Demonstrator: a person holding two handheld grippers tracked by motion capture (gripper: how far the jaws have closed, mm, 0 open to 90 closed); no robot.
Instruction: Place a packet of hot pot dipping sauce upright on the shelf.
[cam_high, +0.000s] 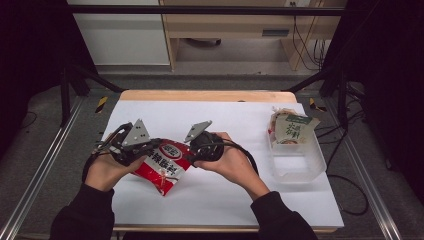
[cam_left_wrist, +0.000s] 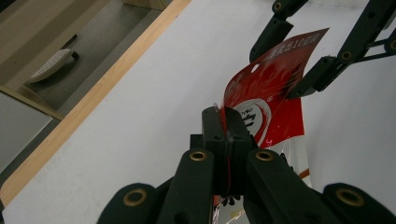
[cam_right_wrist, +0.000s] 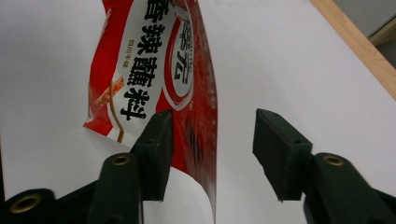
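Red seasoning packet (cam_high: 167, 167) held above the white table mat (cam_high: 225, 190), pinched at one edge by clamped left gripper (cam_left_wrist: 227, 122). Right gripper (cam_right_wrist: 212, 140) half open, straddling the opposite edge, pads not pressing. Best: centre edge, then close squarely.

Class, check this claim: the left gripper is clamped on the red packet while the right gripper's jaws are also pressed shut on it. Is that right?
Not quite. The left gripper is clamped on the red packet, but in the right gripper view the right gripper stands open, with the packet's edge between its jaws.
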